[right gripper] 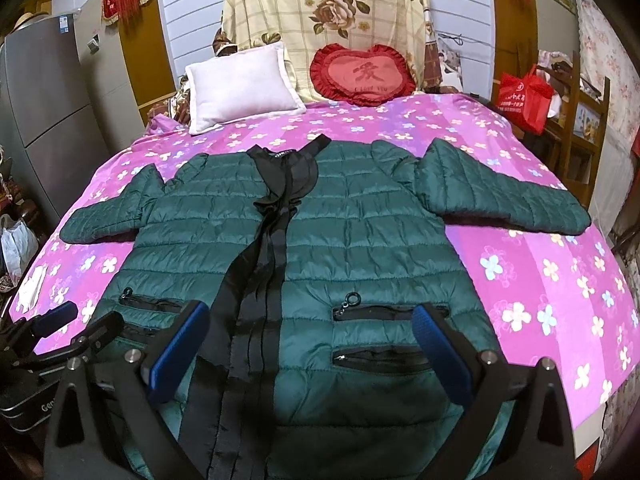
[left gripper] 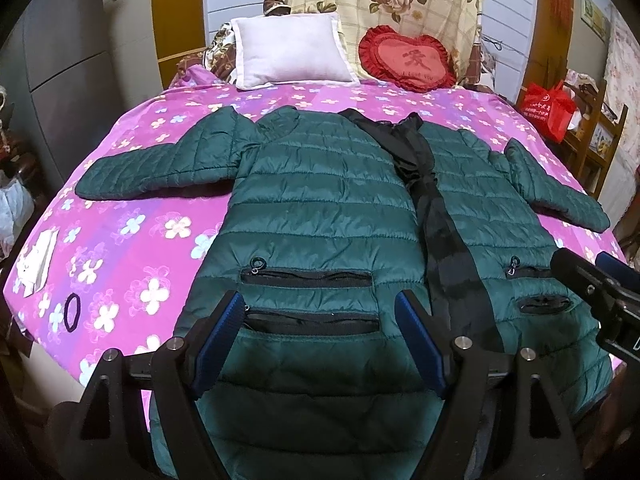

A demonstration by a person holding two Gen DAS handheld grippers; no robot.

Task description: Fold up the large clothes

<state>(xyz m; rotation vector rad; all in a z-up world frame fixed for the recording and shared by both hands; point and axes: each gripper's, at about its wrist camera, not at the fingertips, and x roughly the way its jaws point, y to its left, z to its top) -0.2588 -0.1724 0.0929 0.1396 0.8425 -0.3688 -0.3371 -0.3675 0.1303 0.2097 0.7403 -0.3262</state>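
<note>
A dark green quilted jacket [left gripper: 320, 200] lies flat and face up on the pink flowered bed [left gripper: 120, 240], sleeves spread to both sides, with a black front strip [left gripper: 436, 232] down its middle. It also shows in the right wrist view [right gripper: 360, 248]. My left gripper [left gripper: 320, 320] is open and empty above the hem near the left pockets. My right gripper [right gripper: 312, 336] is open and empty above the hem near the right pockets. The right gripper shows at the edge of the left wrist view [left gripper: 588, 276], and the left gripper at the edge of the right wrist view [right gripper: 76, 328].
A white pillow [left gripper: 292, 52] and a red heart cushion [left gripper: 408, 60] sit at the bed's head. A black hair tie [left gripper: 73, 313] and a white paper [left gripper: 38, 262] lie on the bed's left side. A red bag [left gripper: 552, 108] stands at the right.
</note>
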